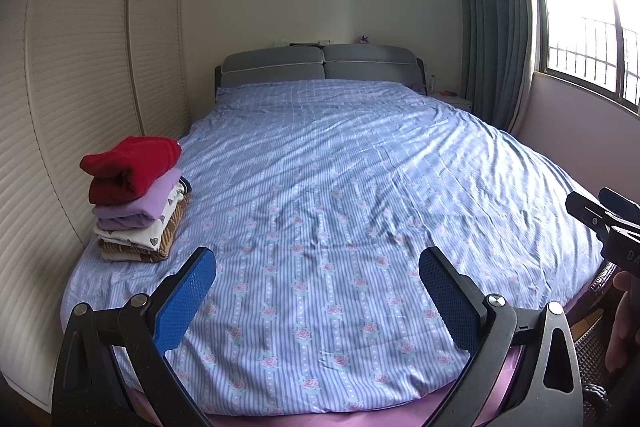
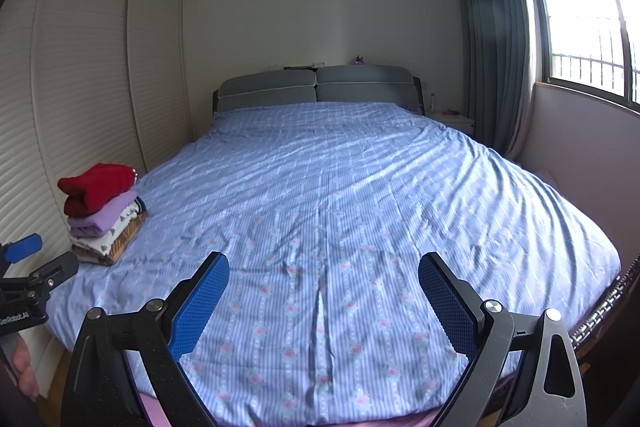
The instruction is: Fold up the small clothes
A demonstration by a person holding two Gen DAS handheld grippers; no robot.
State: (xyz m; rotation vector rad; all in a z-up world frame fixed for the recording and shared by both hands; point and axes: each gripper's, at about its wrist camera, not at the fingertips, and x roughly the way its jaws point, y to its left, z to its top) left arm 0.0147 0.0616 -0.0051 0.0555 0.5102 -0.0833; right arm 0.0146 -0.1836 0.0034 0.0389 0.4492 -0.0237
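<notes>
A stack of folded clothes sits on the bed's near left part: a red garment on top, then a lilac one, a white patterned one and a brown one at the bottom. The stack also shows in the right wrist view. My left gripper is open and empty above the foot of the bed, right of the stack. My right gripper is open and empty above the foot of the bed. Each gripper shows at the edge of the other's view.
The bed has a blue striped floral cover and a grey headboard. A slatted wardrobe runs along the left. Grey curtains, a window and a white nightstand stand at the right.
</notes>
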